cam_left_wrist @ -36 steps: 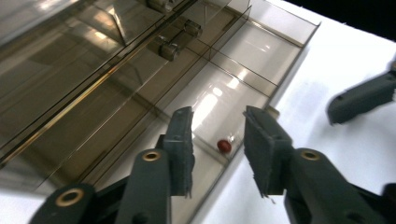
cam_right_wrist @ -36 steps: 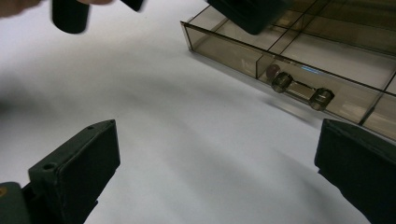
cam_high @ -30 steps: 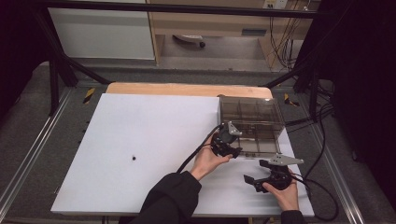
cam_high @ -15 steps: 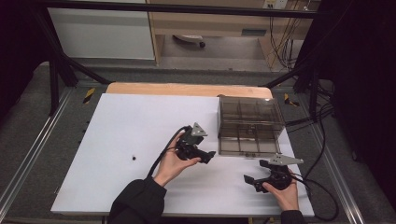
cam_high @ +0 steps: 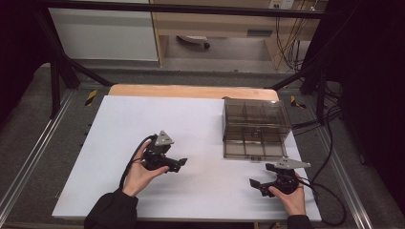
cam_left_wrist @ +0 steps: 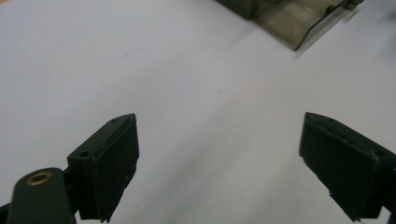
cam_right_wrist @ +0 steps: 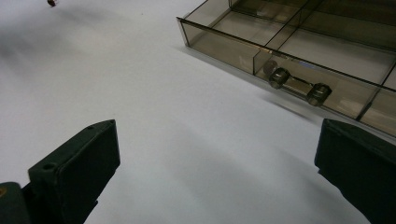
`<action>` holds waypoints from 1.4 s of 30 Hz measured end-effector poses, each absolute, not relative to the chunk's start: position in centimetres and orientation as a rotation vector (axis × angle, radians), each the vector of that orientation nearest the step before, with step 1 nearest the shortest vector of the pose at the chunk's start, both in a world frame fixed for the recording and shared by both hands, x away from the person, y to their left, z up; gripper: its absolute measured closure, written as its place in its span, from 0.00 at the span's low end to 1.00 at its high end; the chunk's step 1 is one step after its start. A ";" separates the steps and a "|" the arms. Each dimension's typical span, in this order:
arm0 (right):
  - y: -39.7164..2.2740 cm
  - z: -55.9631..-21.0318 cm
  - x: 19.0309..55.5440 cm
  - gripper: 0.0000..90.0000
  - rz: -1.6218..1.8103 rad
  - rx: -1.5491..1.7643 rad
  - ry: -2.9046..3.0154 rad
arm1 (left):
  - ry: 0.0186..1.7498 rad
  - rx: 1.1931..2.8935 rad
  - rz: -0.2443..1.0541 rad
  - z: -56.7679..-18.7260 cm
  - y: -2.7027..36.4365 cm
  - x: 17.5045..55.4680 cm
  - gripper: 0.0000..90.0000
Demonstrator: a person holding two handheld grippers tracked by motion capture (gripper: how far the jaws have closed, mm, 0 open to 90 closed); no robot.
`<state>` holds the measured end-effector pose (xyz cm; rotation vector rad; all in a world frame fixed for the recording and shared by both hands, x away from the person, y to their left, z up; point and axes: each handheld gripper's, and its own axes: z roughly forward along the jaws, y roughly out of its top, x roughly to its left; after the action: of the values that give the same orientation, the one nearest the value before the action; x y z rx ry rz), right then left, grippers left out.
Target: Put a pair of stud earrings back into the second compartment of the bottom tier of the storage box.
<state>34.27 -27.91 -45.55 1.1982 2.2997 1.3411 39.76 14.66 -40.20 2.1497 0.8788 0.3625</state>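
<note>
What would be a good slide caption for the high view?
Two hand-held grippers, left and right, both open, above a white table beside a smoky compartment box.

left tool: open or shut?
Open. The left tool shows its two black jaws wide apart over the bare white table, nothing between them; they have just been opening.
</note>
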 end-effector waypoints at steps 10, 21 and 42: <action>-27.9 -45.6 34.3 0.01 1.341 1.208 2.296 | 0.976 2.131 0.418 -41.1 20.9 38.9 0.11; -27.9 -45.7 34.3 0.01 1.337 1.207 2.295 | 1.079 2.118 0.440 -42.6 24.0 38.2 0.16; -27.9 -45.7 34.3 0.01 1.336 1.208 2.296 | 1.196 2.123 0.501 -44.0 25.5 39.1 0.52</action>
<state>34.30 -27.94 -45.67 1.2077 2.2959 1.3358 39.11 25.49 -43.97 2.1235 1.1958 0.5014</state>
